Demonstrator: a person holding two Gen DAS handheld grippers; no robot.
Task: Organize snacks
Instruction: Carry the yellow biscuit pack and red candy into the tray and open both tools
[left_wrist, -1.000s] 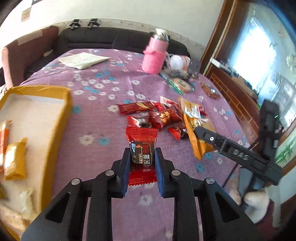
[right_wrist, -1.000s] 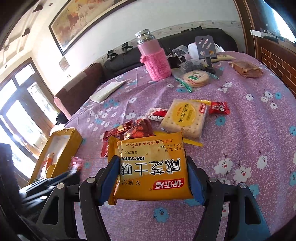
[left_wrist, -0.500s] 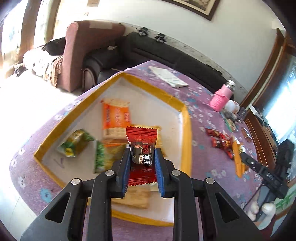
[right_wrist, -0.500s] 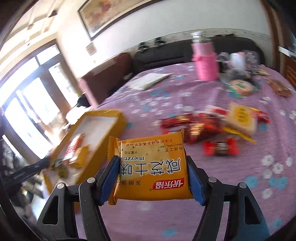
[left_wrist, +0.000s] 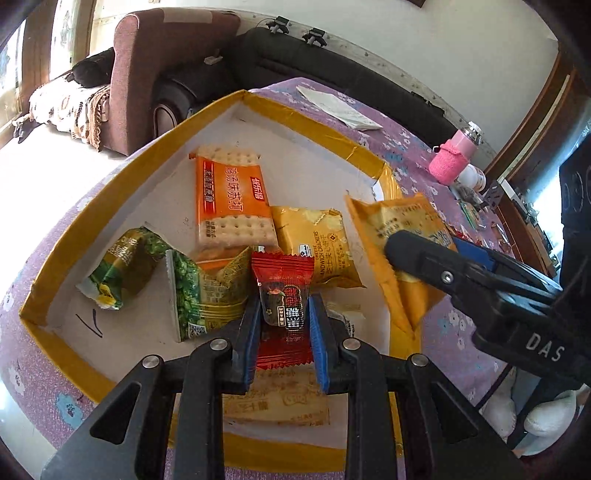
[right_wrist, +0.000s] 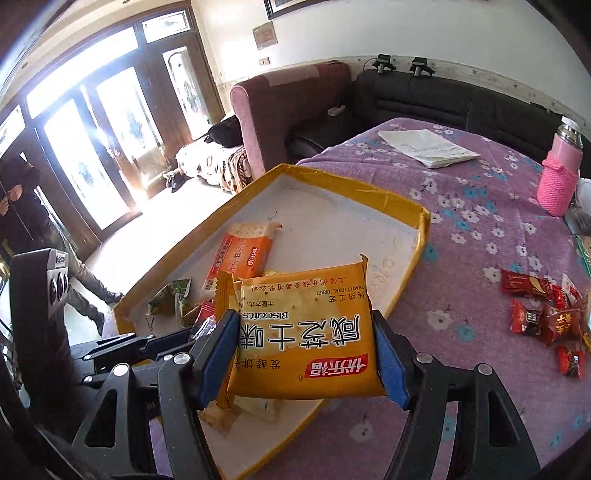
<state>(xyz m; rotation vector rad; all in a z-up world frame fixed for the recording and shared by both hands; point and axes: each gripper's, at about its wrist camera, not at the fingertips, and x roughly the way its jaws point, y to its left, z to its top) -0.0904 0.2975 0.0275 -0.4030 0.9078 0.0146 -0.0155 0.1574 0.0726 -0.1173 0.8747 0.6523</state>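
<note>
Red foil shows first in the left wrist view: the left gripper is clamped on a small red candy packet, its blue pads pressing both sides, held above the near part of a shallow yellow-rimmed cardboard tray with a white floor. Inside the tray lie an orange soda-cracker pack, a yellow sandwich-cracker pack and two green pea-snack bags, with a pale biscuit pack under the gripper. To the right, the right gripper comes in over the tray's right rim, gripping a yellow biscuit packet. Far right on the purple flowered tablecloth stands a pink knitted-sleeve bottle.

From the right wrist view, the right gripper is shut tight on the yellow biscuit packet, which hangs over the tray's near right side. The orange cracker pack lies beyond it. The left gripper reaches in from the left with the red packet between its fingers. Loose red candy packets sit on the cloth to the right, well apart from the tray, and folded white paper lies at the far side.
</note>
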